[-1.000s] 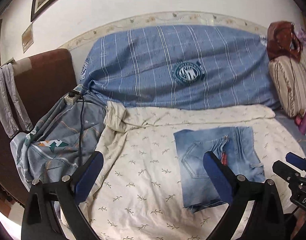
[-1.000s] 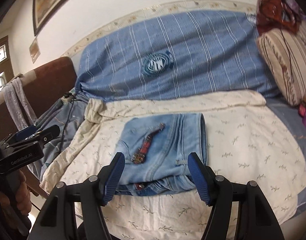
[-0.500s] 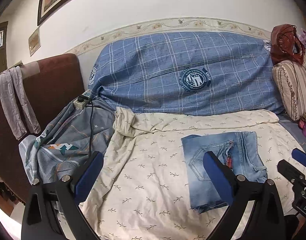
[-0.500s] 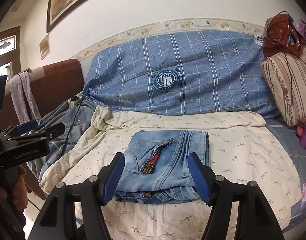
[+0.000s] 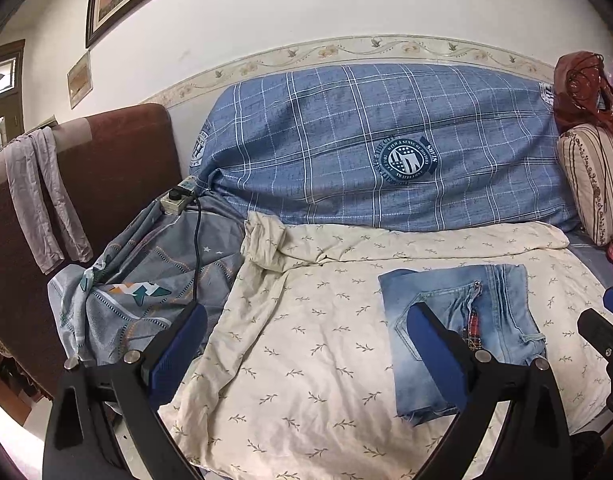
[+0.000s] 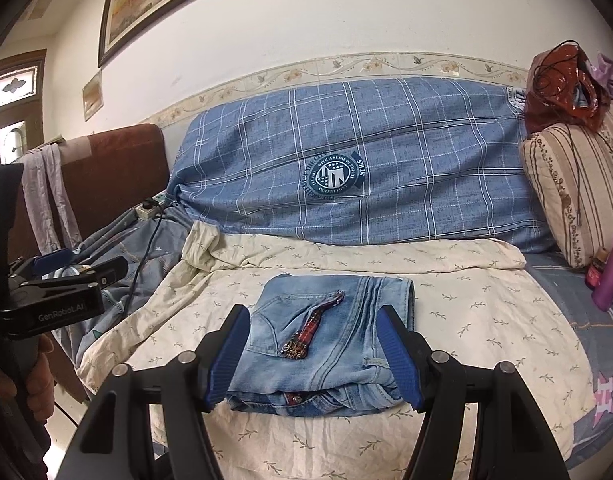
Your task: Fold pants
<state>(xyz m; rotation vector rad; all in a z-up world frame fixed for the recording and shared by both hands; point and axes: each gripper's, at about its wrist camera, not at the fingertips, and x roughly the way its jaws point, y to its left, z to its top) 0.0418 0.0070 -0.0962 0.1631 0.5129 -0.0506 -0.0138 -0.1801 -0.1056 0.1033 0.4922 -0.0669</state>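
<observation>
Both grippers were released and grasped nothing. Right gripper hung over the near edge of the folded pants, its blue pads apart on either side of the bundle and clear of the denim. Left gripper stood wide apart above the cream sheet, left of the pants. Pants lay folded into a compact rectangle on the cream sheet, near the front edge of the sofa, with a red keychain on top. Behind the sheet, a blue checked cover draped the sofa back. A striped cushion stood at the right end.
</observation>
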